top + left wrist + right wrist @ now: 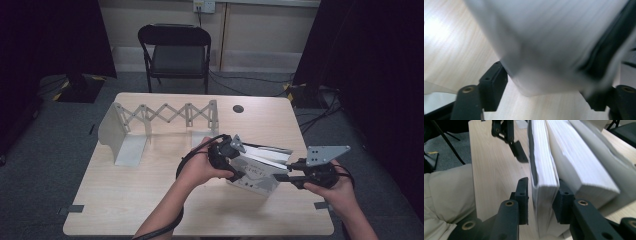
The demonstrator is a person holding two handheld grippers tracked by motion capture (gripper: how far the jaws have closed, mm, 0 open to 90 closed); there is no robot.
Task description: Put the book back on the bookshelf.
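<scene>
Book (257, 170) stands near the right front corner of the surface (125, 200); right hand-held gripper (540, 192) straddles its pages unclamped; left hand-held gripper (544, 85) clasps its corner.

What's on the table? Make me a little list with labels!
table: light wood table, dark chair behind it
at the back: white folding rack, stretched out
at the front: white books leaning together
right gripper: fingers either side of one upright book; one finger touches it, a small gap at the other
left gripper: a white book's corner sits between its fingers; too blurred to tell if it grips
</scene>
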